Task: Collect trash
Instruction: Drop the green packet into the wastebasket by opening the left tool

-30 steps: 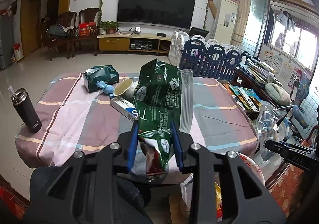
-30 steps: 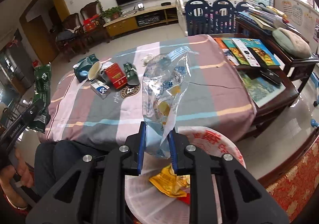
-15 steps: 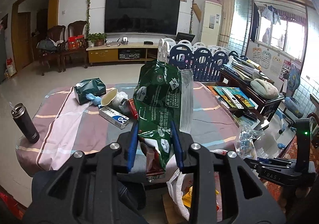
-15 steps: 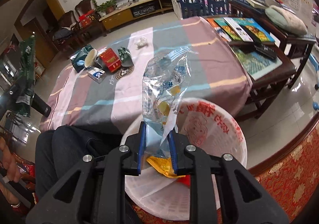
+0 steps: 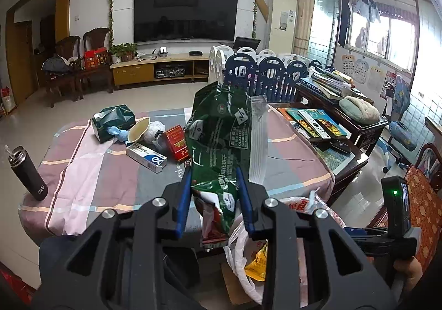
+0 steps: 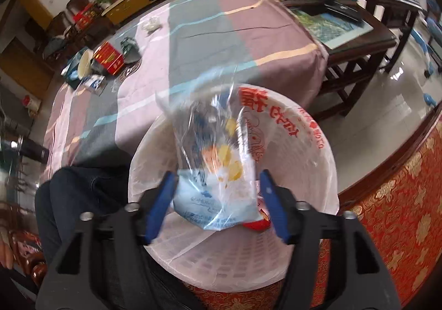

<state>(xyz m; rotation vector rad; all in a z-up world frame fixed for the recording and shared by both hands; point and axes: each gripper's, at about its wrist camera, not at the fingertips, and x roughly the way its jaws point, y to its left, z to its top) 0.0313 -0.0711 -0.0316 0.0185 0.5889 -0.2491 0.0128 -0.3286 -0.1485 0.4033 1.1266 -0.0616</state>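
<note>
Table (image 5: 110, 177) under a pink, grey and mauve check cloth, litter clustered at its far left: green tissue pack (image 5: 113, 122), red carton (image 5: 176, 141), white-blue box (image 5: 146, 156), paper cup (image 5: 138, 130) on its side. Black tumbler (image 5: 27, 174) stands at the left edge.

White mesh waste basket (image 6: 317, 172) with a thin white liner and red print sits on the floor just off the table's near edge, yellow and red wrappers inside.

Green foil snack bag (image 5: 221, 138): crumpled, glossy, white print, clear ribbed strip along its right side, torn lower end hanging down. Left gripper (image 5: 214, 174) is clamped on it, bag upright over the table edge.

Clear plastic bag (image 6: 218, 155): see-through, wrinkled, blue and yellow print, motion-blurred. Right gripper (image 6: 218, 177) has just been opening, jaws spread above the basket, pads clear of the bag, which sits between them over the basket mouth.
</note>
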